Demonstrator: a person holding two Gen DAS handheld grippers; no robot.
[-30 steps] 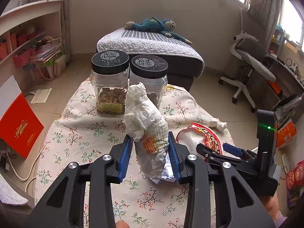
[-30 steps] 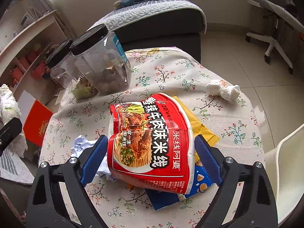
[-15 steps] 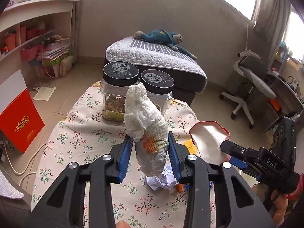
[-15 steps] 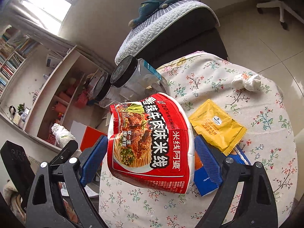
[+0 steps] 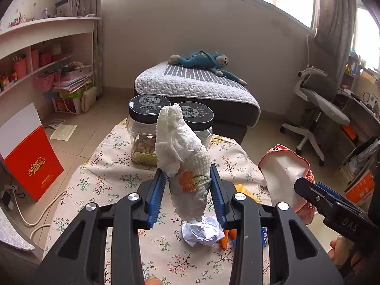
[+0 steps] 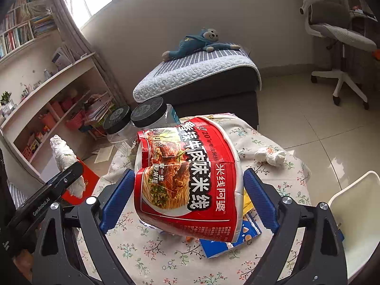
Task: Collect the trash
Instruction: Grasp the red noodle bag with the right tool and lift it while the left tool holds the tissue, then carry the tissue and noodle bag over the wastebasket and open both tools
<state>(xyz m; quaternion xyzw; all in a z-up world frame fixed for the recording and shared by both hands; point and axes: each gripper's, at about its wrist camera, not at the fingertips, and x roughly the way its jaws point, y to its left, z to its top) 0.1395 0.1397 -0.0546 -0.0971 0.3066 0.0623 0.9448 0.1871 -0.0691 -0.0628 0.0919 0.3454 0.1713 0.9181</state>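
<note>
Left gripper (image 5: 187, 194): fingers clamped on tissue wad (image 5: 181, 156), lifted above table (image 5: 99, 173). Right gripper (image 6: 187, 201): fingers wide, squeezing noodle bag (image 6: 187, 178) above table. Risk: slick bag slips free; loose tissue tail tears.

Blue packet (image 6: 239, 236) & yellow sachet (image 6: 247, 204) mostly hidden behind noodle wrapper (image 6: 187, 178).

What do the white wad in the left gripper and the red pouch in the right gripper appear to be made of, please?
White wad: probably tissue paper, matte; its embossed, crumpled surface suggests this. Red pouch: likely plastic-foil laminate, glossy; it shows printed film, sheen and a silvery edge.
</note>
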